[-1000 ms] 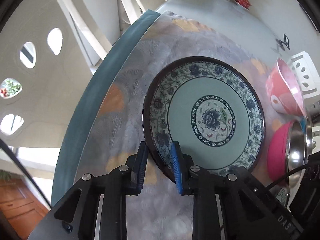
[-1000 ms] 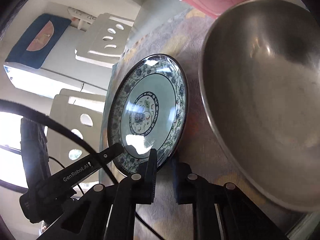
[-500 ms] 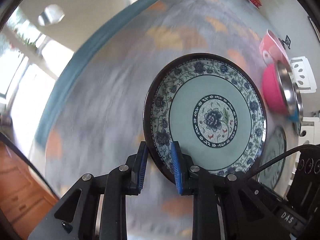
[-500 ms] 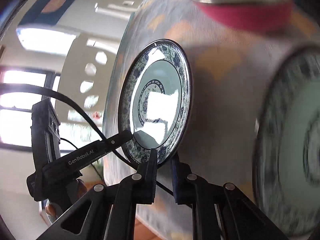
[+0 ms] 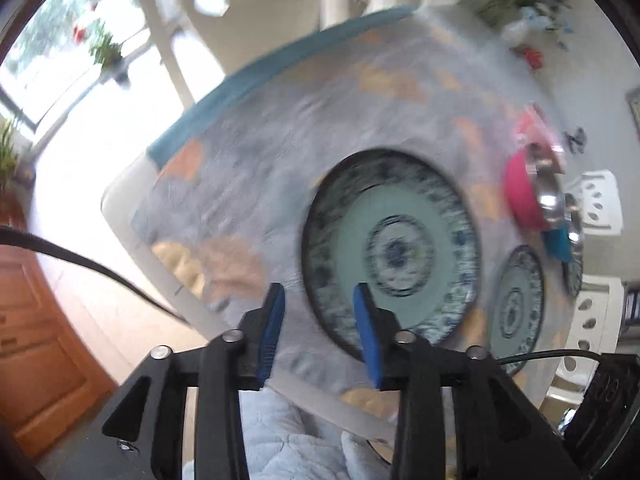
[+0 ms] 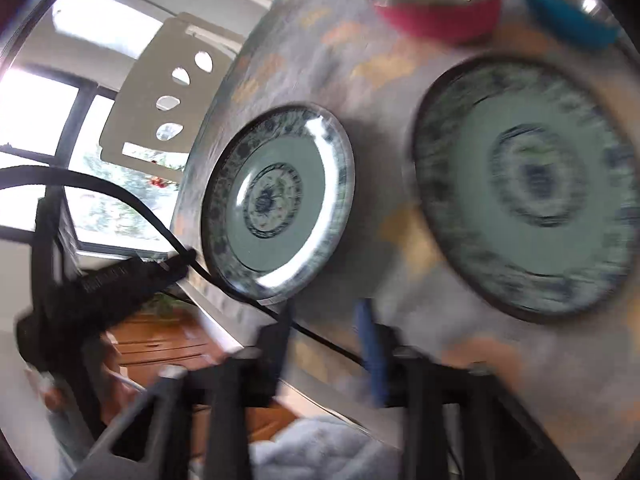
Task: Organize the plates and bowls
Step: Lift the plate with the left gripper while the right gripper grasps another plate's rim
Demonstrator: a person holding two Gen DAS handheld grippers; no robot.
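Observation:
A blue-and-white floral plate (image 5: pixel 390 252) lies flat on the patterned tablecloth near the table's front edge. It also shows in the right wrist view (image 6: pixel 276 204). My left gripper (image 5: pixel 318 320) is open and empty just in front of its rim. A second matching plate (image 6: pixel 528 188) lies to its right, also in the left wrist view (image 5: pixel 518 308). My right gripper (image 6: pixel 326 336) is open and empty in front of the gap between the two plates. Both views are motion-blurred.
A steel bowl with a pink outside (image 6: pixel 436 4) and one with a blue outside (image 6: pixel 568 12) stand behind the plates. A pink bowl (image 5: pixel 536 124) is further back. White chairs (image 6: pixel 160 88) surround the table. A black cable (image 6: pixel 168 236) runs past the table's front edge.
Both grippers have opened and let go of the first plate, which now lies flat near the table's front edge. Both have drawn back from it toward me.

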